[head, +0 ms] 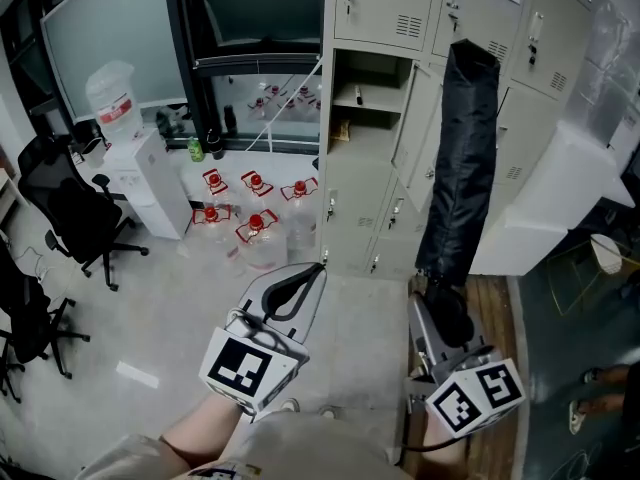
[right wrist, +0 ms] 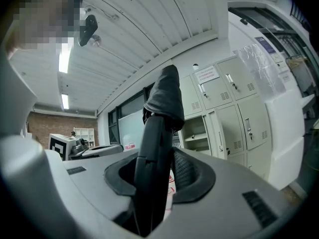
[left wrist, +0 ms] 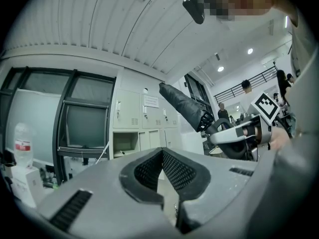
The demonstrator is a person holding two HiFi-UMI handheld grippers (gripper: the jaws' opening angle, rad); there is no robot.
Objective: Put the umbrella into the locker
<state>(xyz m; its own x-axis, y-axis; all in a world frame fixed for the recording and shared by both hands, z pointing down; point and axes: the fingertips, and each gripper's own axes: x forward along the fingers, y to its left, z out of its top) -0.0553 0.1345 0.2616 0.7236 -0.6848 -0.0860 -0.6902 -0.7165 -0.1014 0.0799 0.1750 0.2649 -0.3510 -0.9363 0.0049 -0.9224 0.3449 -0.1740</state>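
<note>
The folded black umbrella stands nearly upright in front of the lockers. My right gripper is shut on its dark handle, and the fabric rises above the jaws. One locker compartment is open, with a shelf inside and its door swung out; it lies to the left of the umbrella's top. My left gripper hovers over the floor, left of the umbrella, its jaw tips together with nothing between them. From the left gripper view, the umbrella leans out of the right gripper.
Several large water bottles stand on the floor left of the lockers, next to a water dispenser. A black office chair is at far left. A white wrapped box stands close to the right of the umbrella.
</note>
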